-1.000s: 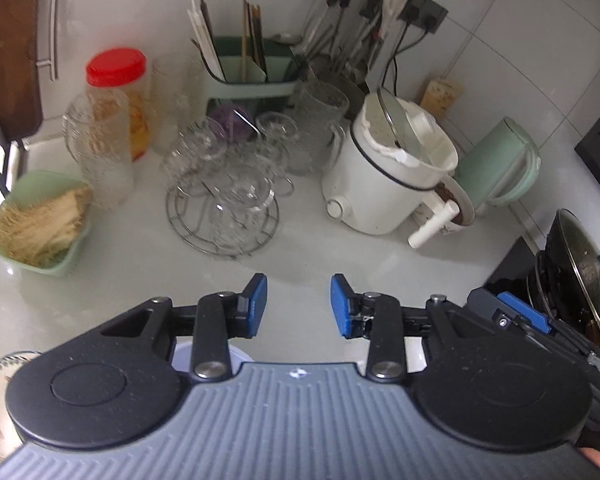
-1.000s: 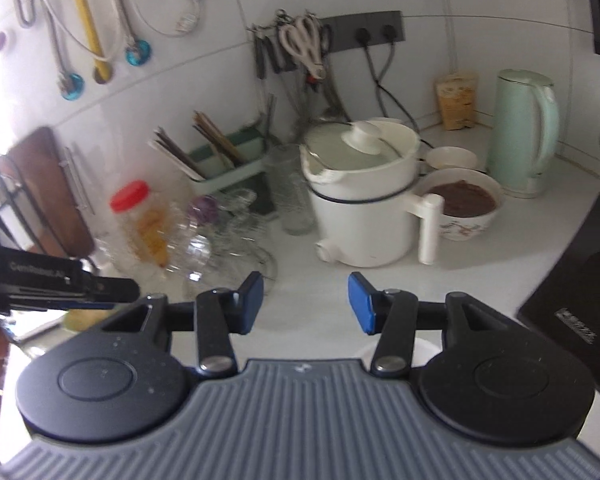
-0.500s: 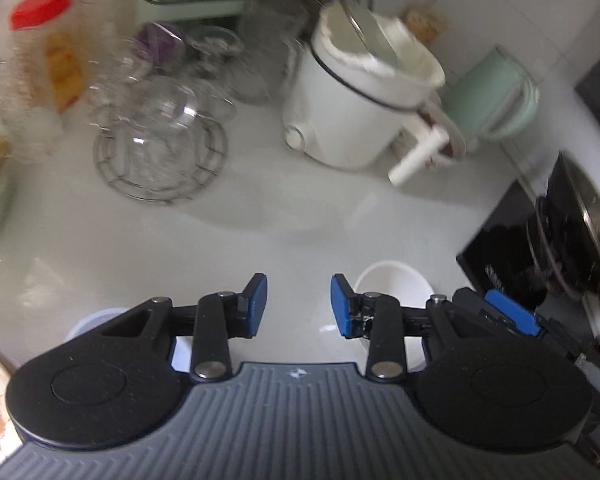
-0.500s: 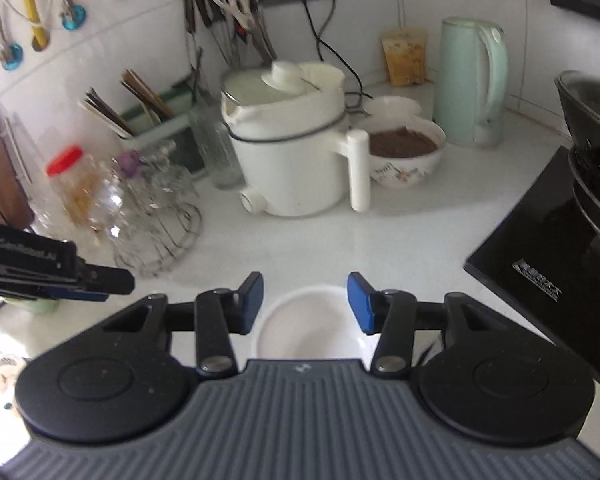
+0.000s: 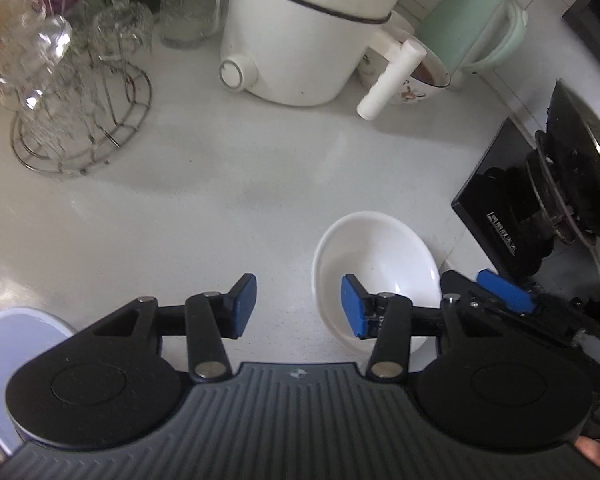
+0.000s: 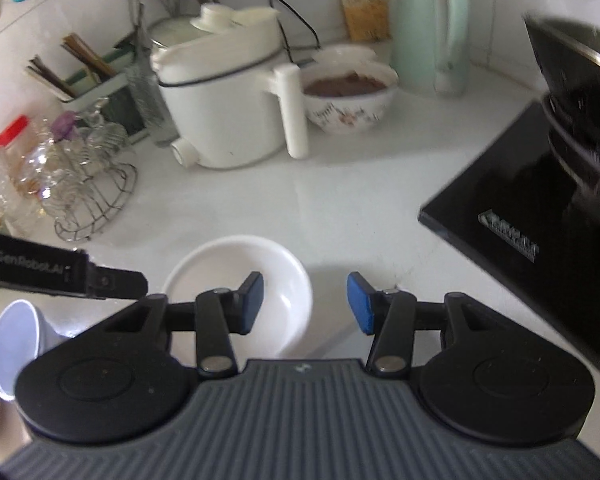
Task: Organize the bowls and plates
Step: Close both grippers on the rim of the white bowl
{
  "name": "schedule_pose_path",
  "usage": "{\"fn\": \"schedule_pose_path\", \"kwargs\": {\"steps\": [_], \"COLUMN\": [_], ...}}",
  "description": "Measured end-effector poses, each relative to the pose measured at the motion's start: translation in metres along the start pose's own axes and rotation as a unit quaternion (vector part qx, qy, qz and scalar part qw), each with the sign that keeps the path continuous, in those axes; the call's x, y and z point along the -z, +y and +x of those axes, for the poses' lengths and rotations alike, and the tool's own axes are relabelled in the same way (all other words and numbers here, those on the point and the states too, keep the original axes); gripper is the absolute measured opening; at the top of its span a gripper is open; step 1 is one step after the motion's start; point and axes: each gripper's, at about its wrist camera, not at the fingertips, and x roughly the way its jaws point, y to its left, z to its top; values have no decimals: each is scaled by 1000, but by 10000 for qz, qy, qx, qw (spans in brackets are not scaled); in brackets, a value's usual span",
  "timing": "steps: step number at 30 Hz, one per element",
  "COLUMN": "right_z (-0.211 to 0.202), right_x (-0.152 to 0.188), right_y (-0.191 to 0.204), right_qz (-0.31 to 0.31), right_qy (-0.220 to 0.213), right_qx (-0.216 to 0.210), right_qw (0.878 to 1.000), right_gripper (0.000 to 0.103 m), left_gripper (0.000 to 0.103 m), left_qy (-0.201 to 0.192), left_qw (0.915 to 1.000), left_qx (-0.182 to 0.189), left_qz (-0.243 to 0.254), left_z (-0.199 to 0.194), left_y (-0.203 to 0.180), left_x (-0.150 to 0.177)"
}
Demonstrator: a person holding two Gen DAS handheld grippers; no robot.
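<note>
On the white countertop, in front of the electric cooker and beside the black induction hob, a white bowl stands upright and empty. The left gripper hangs above the counter with its jaws apart and nothing between them; its right pad overlaps the bowl's near-left wall in the left wrist view, though contact cannot be told. The right gripper is likewise spread and empty, its left pad over the bowl's interior and its right pad over bare counter (so the bowl's right rim lies roughly between the pads). A second, bluish-white bowl lies at the lower left, tilted in the right wrist view. The step in hand appears to be the approach to the white bowl, before any grasp. The next move calls for lowering one gripper until a pad sits inside the rim and the other outside, then closing on the thin wall; a shallow bite might let the glazed rim slip.
</note>
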Motion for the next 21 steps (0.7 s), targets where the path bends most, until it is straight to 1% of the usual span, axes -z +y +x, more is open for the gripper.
{"fn": "schedule_pose_path", "kwargs": {"steps": [2, 3, 5, 7, 11, 14, 15, 16, 20, 21], "right_z": [6, 10, 20, 30, 37, 41, 42, 43, 50, 51], "right_x": [2, 3, 4, 5, 6, 8, 8, 8, 8, 9], "right_y": [-4, -6, -10, -16, -18, -20, -20, -20, -23, -23], "right_qz": [146, 223, 429, 693, 834, 933, 954, 966, 1118, 1156], "right_qy": [94, 172, 378, 587, 714, 783, 801, 822, 976, 1016], "right_qx": [-130, -181, -282, -336, -304, -380, -376, -363, -418, -407], "right_qw": [9998, 9994, 9980, 9953, 9935, 9918, 9915, 9913, 9880, 9872], "right_gripper": [49, 49, 49, 48, 49, 44, 41, 36, 33, 30], "left_gripper": [53, 53, 51, 51, 51, 50, 50, 46, 38, 37], "left_qy": [86, 129, 155, 151, 241, 305, 334, 371, 569, 575], "left_qw": [9998, 9997, 9993, 9995, 9997, 9995, 9994, 9993, 9984, 9983], "left_qx": [112, 109, -48, -3, -36, -77, -57, -45, -24, -54], "left_qz": [-137, -202, -340, -288, -59, -11, -7, 0, 33, 80], "left_z": [6, 10, 13, 17, 28, 35, 37, 39, 49, 49], "left_y": [3, 3, 1, -5, -16, -17, -17, -17, -19, -21], "left_x": [0, 0, 0, -1, -4, -6, -6, -7, -6, -5]}}
